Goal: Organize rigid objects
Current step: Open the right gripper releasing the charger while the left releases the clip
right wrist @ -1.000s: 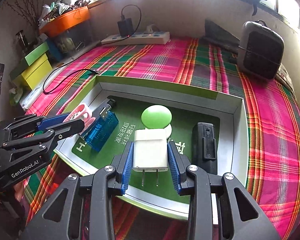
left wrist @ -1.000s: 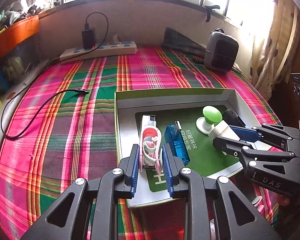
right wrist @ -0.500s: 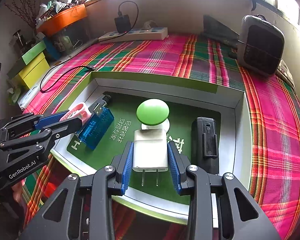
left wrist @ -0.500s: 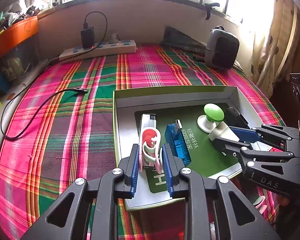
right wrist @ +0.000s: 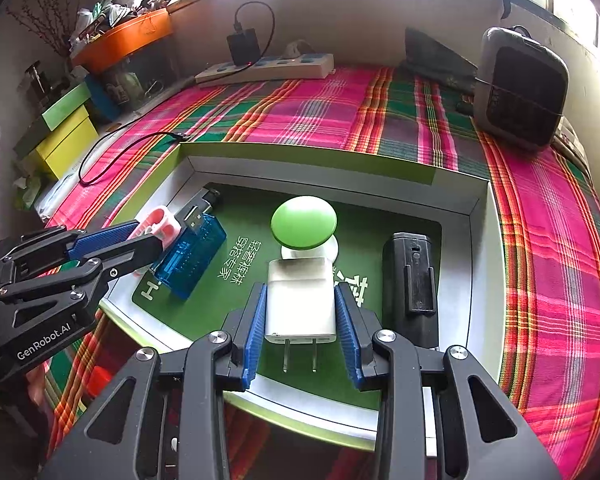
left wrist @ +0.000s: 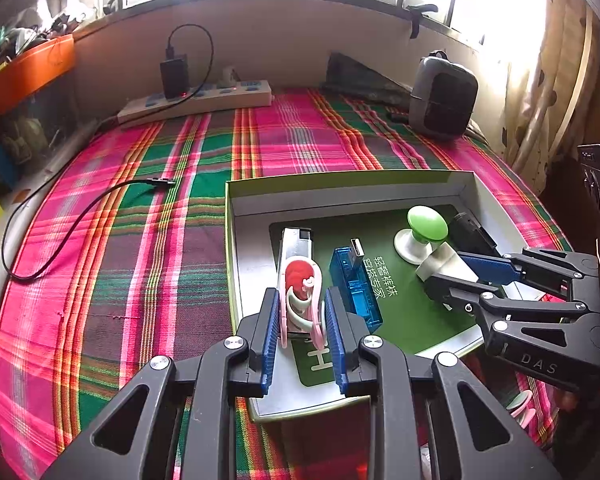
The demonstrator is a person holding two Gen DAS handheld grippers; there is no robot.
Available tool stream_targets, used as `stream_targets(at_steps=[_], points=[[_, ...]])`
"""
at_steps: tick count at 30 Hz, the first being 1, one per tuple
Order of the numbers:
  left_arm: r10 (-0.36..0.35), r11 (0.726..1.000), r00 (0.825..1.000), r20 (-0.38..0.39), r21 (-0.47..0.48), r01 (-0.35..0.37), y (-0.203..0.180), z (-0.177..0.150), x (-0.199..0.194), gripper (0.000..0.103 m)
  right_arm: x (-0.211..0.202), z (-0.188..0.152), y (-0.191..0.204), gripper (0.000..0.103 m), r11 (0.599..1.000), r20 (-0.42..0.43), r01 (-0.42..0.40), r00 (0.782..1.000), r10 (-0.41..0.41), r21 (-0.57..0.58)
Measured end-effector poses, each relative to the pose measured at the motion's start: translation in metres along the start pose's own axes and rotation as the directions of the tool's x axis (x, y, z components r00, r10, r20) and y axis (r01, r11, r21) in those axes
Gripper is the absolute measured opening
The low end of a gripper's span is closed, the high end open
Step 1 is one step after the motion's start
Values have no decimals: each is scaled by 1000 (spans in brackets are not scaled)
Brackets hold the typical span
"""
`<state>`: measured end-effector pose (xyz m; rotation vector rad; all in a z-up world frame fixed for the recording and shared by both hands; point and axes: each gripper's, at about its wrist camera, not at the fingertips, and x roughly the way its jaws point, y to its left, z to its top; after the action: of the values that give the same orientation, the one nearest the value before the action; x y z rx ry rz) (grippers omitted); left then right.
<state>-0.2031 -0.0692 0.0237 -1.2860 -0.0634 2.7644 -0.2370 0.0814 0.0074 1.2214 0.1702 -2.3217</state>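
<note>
A shallow box (left wrist: 340, 184) (right wrist: 308, 152) with a green floor lies on the plaid cloth. My left gripper (left wrist: 302, 312) (right wrist: 140, 240) is shut on a pink and white clip (left wrist: 302, 296) (right wrist: 160, 222), held over the box's left side above a silver lighter (left wrist: 296, 244). My right gripper (right wrist: 300, 312) (left wrist: 456, 276) is shut on a white plug charger (right wrist: 300, 300) (left wrist: 440, 262), prongs toward the camera, over the box floor. Inside the box lie a blue USB device (left wrist: 354, 284) (right wrist: 192, 256), a green knob on a white base (left wrist: 426, 224) (right wrist: 304, 222) and a black block (right wrist: 410, 276) (left wrist: 470, 232).
A white power strip (left wrist: 196, 102) with a black adapter sits at the far wall. A black cable (left wrist: 72, 224) lies on the cloth left of the box. A grey heater (right wrist: 520, 88) stands at the back right. Yellow and green boxes (right wrist: 64, 132) stand at the left.
Both grippers have drawn back slightly toward the near edge of the box, each still holding its object. The box contents have not moved.
</note>
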Motion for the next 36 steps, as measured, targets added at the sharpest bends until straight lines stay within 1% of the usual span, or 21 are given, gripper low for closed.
stream_targets(at_steps=[7,13,15,20,28,32,36], points=[[1,1000,1000,0,3,-1,-1,0,0,23,0,1,-1,35,1000,2,-3,1000,3,5],[-4,1000,1000,2,5,4,-3,0,-1,27,0,1,-2,36,1000,6,-9,1000,9,12],[-9,1000,1000,2,8,9,-4,0,-1,29,-1,0,-2,37,1000,7,-9,1000,9,15],[-9,1000,1000,2,14,9,-5,-2,-2,31,-2,0,-2,42,1000,10,-3,1000,3,20],[-17,1000,1000,0,13,17,-6,-3,-4,35,-8,-2,-4,43,999,26,8,1000,-9,36],[-19,1000,1000,2,14,19,-7,-6,-7,38,-12,-4,-3,52,999,33,13,999,-14,43],[-15,1000,1000,11,13,14,-8,-9,-14,39,-17,-7,-2,52,999,43,20,999,-21,44]])
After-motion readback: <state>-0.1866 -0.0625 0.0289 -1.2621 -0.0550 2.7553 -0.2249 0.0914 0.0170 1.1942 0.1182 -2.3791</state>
